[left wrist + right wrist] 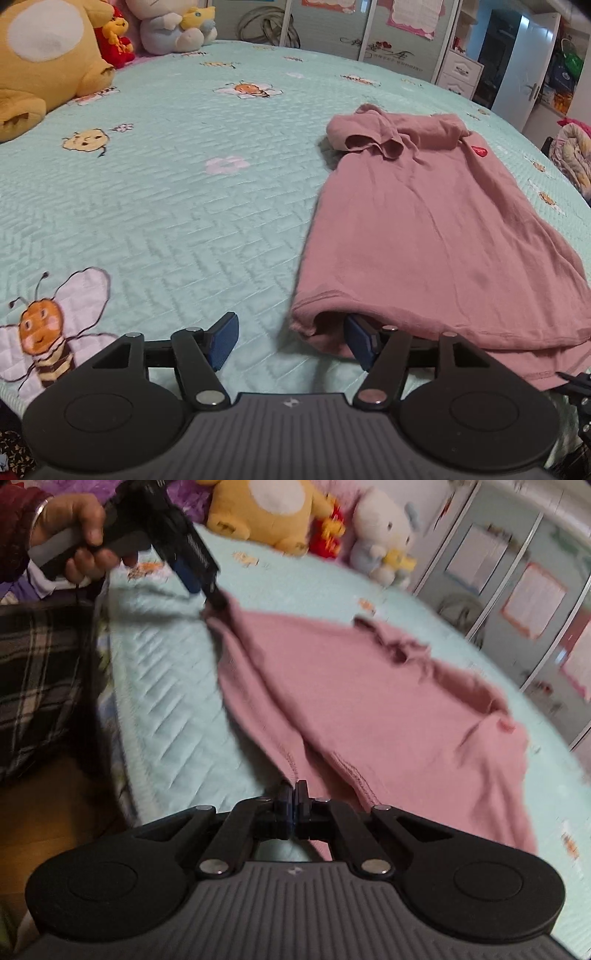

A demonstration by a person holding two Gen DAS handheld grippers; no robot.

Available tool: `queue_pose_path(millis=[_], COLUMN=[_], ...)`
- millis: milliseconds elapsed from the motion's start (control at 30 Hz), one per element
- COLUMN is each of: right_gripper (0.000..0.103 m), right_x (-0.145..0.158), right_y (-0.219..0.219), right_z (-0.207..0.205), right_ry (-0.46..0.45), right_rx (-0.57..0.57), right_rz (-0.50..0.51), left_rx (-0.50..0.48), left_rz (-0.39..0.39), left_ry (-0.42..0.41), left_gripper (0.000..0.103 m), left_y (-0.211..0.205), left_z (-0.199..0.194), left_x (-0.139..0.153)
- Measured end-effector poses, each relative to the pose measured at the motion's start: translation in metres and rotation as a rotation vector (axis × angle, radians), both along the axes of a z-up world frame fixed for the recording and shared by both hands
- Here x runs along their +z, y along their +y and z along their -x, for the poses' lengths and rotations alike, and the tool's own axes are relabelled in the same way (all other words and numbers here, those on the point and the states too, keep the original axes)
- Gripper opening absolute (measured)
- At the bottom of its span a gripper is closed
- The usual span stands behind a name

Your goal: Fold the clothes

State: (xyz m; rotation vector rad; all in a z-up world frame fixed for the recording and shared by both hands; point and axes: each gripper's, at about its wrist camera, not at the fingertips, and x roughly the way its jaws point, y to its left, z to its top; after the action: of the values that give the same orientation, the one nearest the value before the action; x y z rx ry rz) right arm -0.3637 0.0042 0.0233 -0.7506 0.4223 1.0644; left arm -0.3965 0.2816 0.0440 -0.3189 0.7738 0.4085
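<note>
The pink shirt point(436, 229) lies flat on the bed point(177, 206). The right gripper point(294, 794) pinches its near hem; the left gripper point(291, 341) gapes at the corner, which it needs to clamp before lifting for a fold.

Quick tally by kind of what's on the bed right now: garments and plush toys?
Garments: 1, the pink shirt
Plush toys: 4, the big yellow plush, red plush, white-and-blue plush, small yellow plush
Total: 5
</note>
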Motion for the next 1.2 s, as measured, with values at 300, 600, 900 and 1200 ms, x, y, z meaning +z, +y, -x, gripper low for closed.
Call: queue_pose_path(millis=[300,600,900,1200], right_gripper=[0.007,0.01,0.015,0.018], right_x=[0.012,0.037,0.007,0.022], right_y=[0.001,0.045,0.085,0.098], right_z=[-0.01,-0.086,-0.116,-0.127], right_ry=[0.178,0.625,0.615,0.745], right_rx=[0.002,-0.058,-0.032,-0.008], right_rz=[0.01,-0.292,-0.135,-0.266], left_rx=[-0.016,-0.219,-0.361,-0.493], left_rz=[0.024,0.172,0.039,-0.102], left_ry=[-0.095,-0.253,-0.214,-0.218], left_gripper=[0.064,0.064,0.065,0.066], left_y=[0.016,0.016,-0.011,-0.048], left_z=[0.008,0.006,-0.009,-0.016], left_x=[-0.005,-0.009,-0.013,0.0])
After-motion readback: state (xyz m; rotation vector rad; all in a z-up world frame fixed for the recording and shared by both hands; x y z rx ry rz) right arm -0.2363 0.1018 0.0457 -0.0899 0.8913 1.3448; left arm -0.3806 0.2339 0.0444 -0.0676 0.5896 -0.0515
